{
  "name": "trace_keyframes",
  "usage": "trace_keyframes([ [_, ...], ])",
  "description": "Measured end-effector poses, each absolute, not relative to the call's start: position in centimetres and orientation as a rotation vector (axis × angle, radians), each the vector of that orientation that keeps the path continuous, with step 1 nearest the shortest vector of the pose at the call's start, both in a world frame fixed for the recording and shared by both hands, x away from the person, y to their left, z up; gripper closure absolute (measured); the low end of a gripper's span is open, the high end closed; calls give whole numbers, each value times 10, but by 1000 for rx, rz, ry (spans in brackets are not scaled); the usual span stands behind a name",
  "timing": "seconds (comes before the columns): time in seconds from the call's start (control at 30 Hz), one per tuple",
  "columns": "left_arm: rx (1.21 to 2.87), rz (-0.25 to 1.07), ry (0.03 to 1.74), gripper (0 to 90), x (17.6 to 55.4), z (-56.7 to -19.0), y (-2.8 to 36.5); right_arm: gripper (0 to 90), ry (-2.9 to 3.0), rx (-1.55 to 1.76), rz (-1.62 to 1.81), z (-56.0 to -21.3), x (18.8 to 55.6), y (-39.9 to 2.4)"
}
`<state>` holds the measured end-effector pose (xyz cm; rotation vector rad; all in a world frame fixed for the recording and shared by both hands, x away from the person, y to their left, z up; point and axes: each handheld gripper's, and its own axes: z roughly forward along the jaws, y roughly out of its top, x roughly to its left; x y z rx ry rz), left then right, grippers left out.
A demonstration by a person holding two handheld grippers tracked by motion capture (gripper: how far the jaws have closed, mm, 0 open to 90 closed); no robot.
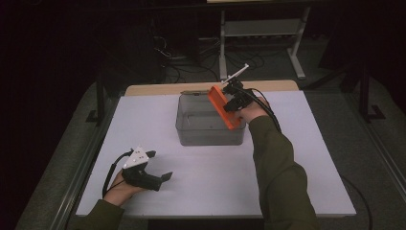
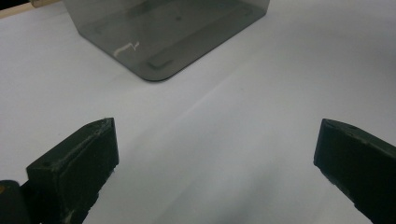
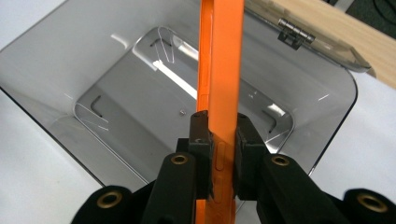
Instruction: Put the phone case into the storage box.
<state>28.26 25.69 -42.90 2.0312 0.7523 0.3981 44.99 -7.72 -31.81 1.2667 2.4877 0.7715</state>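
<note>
Pinching the orange tray (image 3: pixel 223 84) edge-on, the right hand-held gripper (image 3: pixel 223 140) is holding it tilted over the grey bin (image 1: pixel 210 134) at upper centre of the high view, probably so it slides in cleanly. Left hand-held gripper (image 1: pixel 160 165) is resting spread on the table (image 1: pixel 297 182) at lower left, holding nothing, likely parked out of the way.
</note>
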Motion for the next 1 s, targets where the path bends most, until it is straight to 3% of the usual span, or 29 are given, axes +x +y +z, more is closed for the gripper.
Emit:
trace_keyframes([
  [1.0, 2034, 392, 750, 0, 283, -429, 257, 789, 2561, 1452, 564, -335, 475, -68],
])
